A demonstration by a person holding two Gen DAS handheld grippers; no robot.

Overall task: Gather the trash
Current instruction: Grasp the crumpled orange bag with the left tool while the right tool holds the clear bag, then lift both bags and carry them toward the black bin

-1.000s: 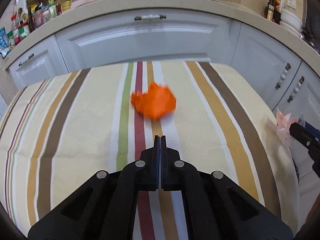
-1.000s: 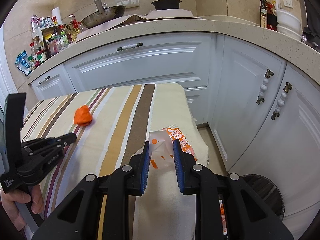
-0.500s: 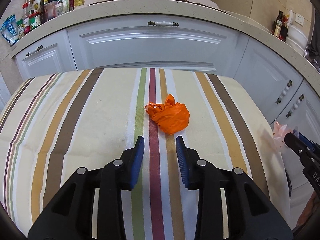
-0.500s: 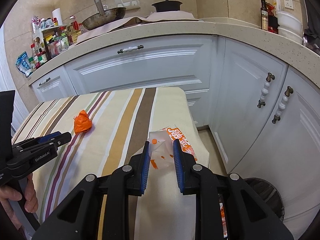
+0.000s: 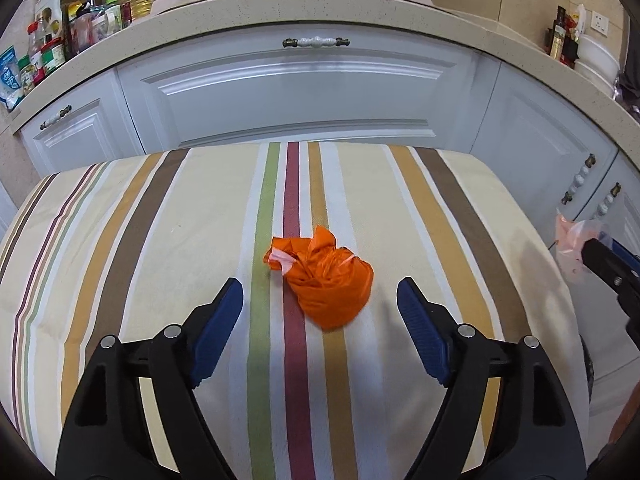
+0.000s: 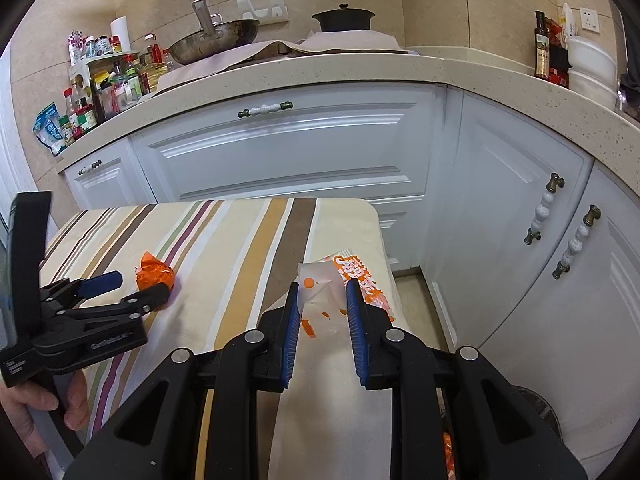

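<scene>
A crumpled orange wrapper (image 5: 326, 280) lies on the striped tablecloth (image 5: 180, 240), also visible as the orange wrapper (image 6: 155, 274) in the right wrist view. My left gripper (image 5: 320, 290) has its jaws opening wide, one blue pad on each side of the wrapper, neither touching it. The left gripper (image 6: 132, 286) shows there too, held by a hand (image 6: 36, 404). My right gripper (image 6: 322, 292) is shut on a white and orange plastic bag (image 6: 324, 300) at the table's right end. That bag (image 5: 572, 240) and the right gripper's fingers (image 5: 608, 264) appear at the left view's right edge.
White cabinets (image 6: 280, 160) with a beige countertop (image 6: 320, 72) stand close behind and to the right of the table. Bottles and jars (image 6: 100, 88), a pan (image 6: 214, 42) and a black pot (image 6: 343, 18) sit on the counter. A dark round bin (image 6: 540, 412) stands on the floor, lower right.
My left gripper went from shut to wide open and came up to the orange wrapper, which now lies between its pads. The right gripper stayed still, shut on the bag.
</scene>
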